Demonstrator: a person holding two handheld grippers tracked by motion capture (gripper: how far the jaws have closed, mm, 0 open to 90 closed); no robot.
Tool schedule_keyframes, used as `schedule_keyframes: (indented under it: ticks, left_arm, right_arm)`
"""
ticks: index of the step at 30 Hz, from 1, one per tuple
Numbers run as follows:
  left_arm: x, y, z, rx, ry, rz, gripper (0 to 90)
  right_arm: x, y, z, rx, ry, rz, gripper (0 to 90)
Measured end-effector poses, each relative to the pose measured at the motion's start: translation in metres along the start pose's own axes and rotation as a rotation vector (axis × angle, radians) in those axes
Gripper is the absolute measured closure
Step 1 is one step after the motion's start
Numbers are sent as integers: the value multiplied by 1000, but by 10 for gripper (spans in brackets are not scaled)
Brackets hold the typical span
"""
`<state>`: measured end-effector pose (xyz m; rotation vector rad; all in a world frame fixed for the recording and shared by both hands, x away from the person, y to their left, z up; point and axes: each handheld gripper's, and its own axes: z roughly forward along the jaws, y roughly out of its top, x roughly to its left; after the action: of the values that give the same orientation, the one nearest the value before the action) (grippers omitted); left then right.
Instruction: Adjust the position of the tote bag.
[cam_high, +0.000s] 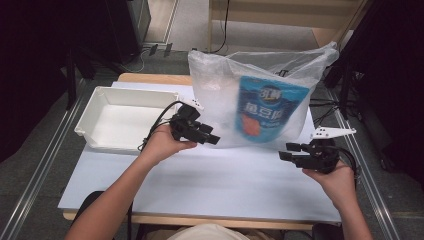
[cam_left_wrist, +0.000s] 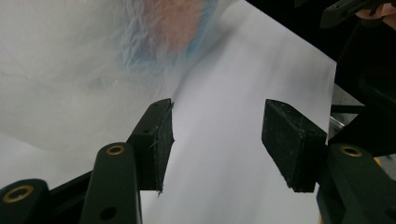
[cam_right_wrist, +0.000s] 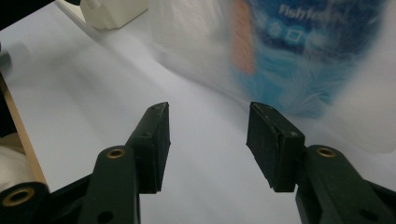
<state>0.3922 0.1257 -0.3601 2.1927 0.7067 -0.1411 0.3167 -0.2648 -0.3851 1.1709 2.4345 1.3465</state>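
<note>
A large translucent plastic bag stands upright on the white table, holding a blue snack packet with an orange patch. My left gripper hovers at the bag's lower left side, jaws open and nothing between them; in the left gripper view the bag lies just ahead of its left jaw. My right gripper is held in front of the bag's right corner, open and empty, with the blue packet ahead of it behind the plastic.
A white empty tray sits at the table's left rear, its corner also in the right gripper view. Metal rails run along both table sides. Cables and dark stands crowd the floor behind the bag.
</note>
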Motion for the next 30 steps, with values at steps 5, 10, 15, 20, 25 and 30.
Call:
schedule_keyframes:
  ticks: [5,10,15,20,25,30]
  left_arm:
    - [-1,10,-3,2,2,3,448]
    - [3,24,-8,2,2,-1,470]
    - [5,31,-14,-1,9,1,475]
    - [3,42,-23,-7,17,19,520]
    - [3,52,-29,-16,20,26,575]
    - [2,70,-35,-29,12,37,574]
  right_arm:
    - [-5,10,-8,3,3,14,519]
    - [-15,24,-18,13,22,-5,522]
    - [-27,27,-27,5,27,-16,542]
    - [-56,27,-45,-15,17,17,596]
    - [-71,34,-52,3,-29,9,679]
    - [-93,52,-59,-6,-28,17,793]
